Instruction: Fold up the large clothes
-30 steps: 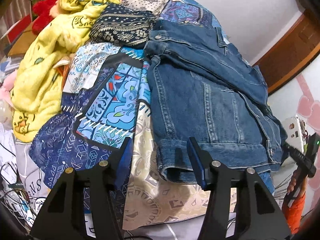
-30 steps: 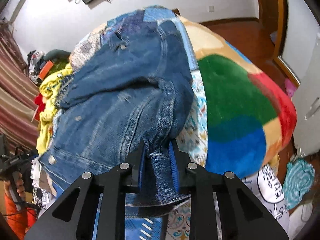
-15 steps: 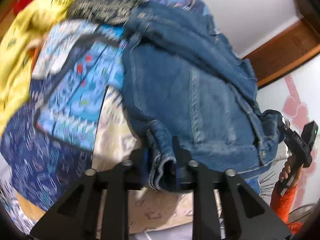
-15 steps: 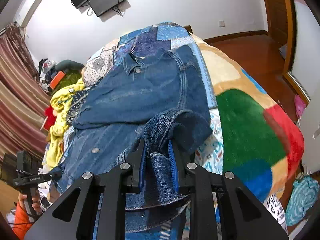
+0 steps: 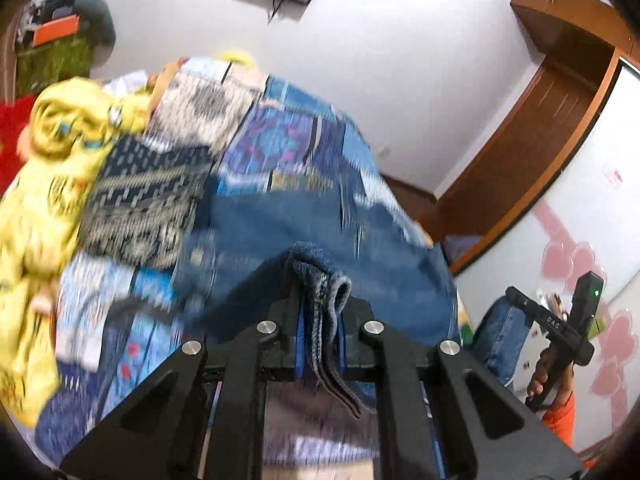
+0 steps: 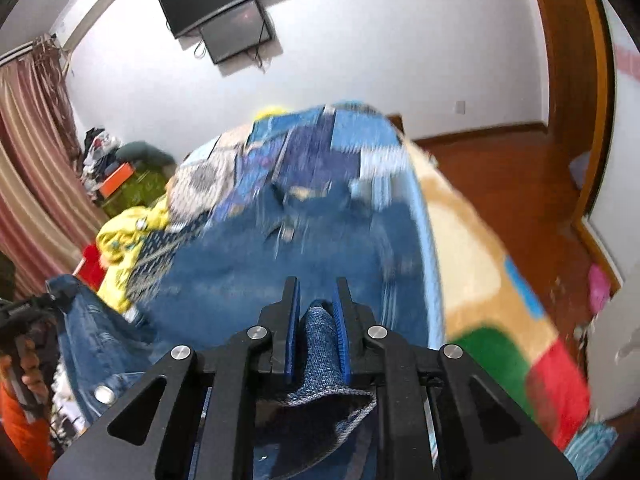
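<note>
A blue denim jacket (image 5: 280, 232) lies on the patchwork bedspread (image 5: 288, 144). My left gripper (image 5: 320, 300) is shut on a bunched fold of its bottom hem and holds it lifted above the bed. My right gripper (image 6: 316, 312) is shut on another fold of the jacket's (image 6: 248, 272) hem. The other gripper shows at the right edge of the left wrist view (image 5: 560, 320) and at the left edge of the right wrist view (image 6: 24, 312), with denim hanging from it. Both views are motion-blurred.
A yellow blanket (image 5: 44, 184) is heaped on the bed's left side. A multicoloured fleece blanket (image 6: 500, 300) covers the bed's right side. A wall TV (image 6: 224, 12), striped curtains (image 6: 28, 152) and a wooden door frame (image 5: 540, 140) surround the bed.
My left gripper closed on the jacket's bottom hem, and both grippers have lifted the hem up and swung it toward the collar. The cameras now tilt up toward the wall.
</note>
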`<control>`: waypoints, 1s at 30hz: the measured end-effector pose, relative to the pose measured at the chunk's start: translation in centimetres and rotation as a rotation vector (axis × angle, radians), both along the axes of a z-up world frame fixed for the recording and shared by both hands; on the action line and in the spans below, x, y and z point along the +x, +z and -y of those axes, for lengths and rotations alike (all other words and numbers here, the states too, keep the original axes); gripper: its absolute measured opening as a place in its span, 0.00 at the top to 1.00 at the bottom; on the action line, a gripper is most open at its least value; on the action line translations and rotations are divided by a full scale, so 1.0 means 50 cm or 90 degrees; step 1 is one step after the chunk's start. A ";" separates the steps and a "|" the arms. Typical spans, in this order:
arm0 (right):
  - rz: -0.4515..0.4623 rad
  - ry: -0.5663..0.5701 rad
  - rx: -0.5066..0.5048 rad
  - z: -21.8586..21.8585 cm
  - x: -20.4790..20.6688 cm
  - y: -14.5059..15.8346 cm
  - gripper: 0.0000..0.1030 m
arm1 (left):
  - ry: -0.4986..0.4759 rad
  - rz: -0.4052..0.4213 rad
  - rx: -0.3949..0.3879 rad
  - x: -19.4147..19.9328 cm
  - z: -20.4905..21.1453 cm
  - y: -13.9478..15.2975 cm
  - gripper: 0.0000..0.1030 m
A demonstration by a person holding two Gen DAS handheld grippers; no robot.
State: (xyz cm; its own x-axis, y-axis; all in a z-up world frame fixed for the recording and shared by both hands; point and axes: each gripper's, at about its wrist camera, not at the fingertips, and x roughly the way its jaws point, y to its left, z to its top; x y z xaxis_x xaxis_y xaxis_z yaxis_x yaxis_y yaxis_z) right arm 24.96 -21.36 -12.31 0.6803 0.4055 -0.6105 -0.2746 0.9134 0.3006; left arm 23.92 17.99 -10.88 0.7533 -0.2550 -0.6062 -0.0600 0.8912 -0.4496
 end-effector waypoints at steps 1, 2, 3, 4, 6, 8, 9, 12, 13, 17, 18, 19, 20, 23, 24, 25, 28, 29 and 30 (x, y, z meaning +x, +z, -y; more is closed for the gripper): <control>0.008 -0.005 -0.004 0.000 0.018 0.007 0.86 | 0.005 0.004 0.004 0.027 -0.001 0.006 0.89; 0.017 -0.012 -0.011 -0.001 0.042 0.016 0.87 | 0.014 0.005 0.004 0.058 -0.004 0.007 0.89; 0.023 -0.019 -0.019 -0.002 0.062 0.021 0.89 | 0.021 0.003 -0.001 0.085 -0.009 0.006 0.89; 0.029 -0.029 -0.026 -0.003 0.091 0.028 0.92 | 0.033 -0.004 -0.017 0.121 -0.019 0.000 0.89; 0.026 -0.039 -0.030 0.000 0.154 0.032 0.93 | 0.048 -0.028 -0.048 0.185 -0.044 -0.028 0.89; 0.015 -0.047 -0.034 0.002 0.210 0.027 0.94 | 0.055 -0.051 -0.047 0.240 -0.058 -0.060 0.89; 0.004 -0.048 -0.041 -0.001 0.238 0.019 0.94 | 0.060 -0.071 -0.023 0.273 -0.057 -0.082 0.89; -0.021 -0.051 -0.042 -0.002 0.280 -0.007 0.94 | 0.058 -0.135 0.045 0.341 -0.043 -0.162 0.89; -0.023 -0.053 -0.042 0.000 0.282 -0.013 0.94 | 0.055 -0.158 0.050 0.355 -0.043 -0.193 0.89; -0.026 -0.056 -0.062 0.010 0.272 -0.033 0.94 | 0.070 -0.231 0.048 0.392 -0.056 -0.296 0.85; -0.032 -0.047 -0.062 0.013 0.262 -0.042 0.94 | 0.073 -0.238 0.030 0.391 -0.064 -0.310 0.85; -0.039 -0.041 -0.064 0.014 0.265 -0.045 0.93 | 0.073 -0.235 0.023 0.390 -0.068 -0.312 0.85; -0.049 -0.032 -0.074 0.014 0.257 -0.052 0.93 | 0.065 -0.232 0.023 0.387 -0.069 -0.307 0.84; -0.066 -0.002 -0.114 0.011 0.242 -0.067 0.74 | 0.027 -0.238 0.066 0.379 -0.055 -0.272 0.75; -0.068 0.007 -0.128 0.009 0.232 -0.071 0.55 | 0.010 -0.239 0.081 0.372 -0.050 -0.255 0.71; -0.065 0.010 -0.138 0.008 0.224 -0.072 0.38 | 0.003 -0.237 0.092 0.365 -0.048 -0.239 0.57; -0.042 0.019 -0.161 0.009 0.193 -0.067 0.22 | 0.043 -0.177 0.163 0.323 -0.049 -0.173 0.09; -0.042 0.024 -0.170 0.009 0.184 -0.067 0.19 | 0.060 -0.155 0.185 0.307 -0.053 -0.154 0.01; -0.045 0.030 -0.175 0.007 0.180 -0.069 0.16 | 0.077 -0.140 0.210 0.290 -0.058 -0.136 0.00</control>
State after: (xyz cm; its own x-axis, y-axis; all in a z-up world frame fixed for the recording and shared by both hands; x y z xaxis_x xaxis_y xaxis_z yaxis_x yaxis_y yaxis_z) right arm 33.96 -21.73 -15.77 0.6167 0.2485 -0.7469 -0.3060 0.9499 0.0635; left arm 38.42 20.90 -17.71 0.6098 0.0616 -0.7901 -0.2351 0.9661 -0.1062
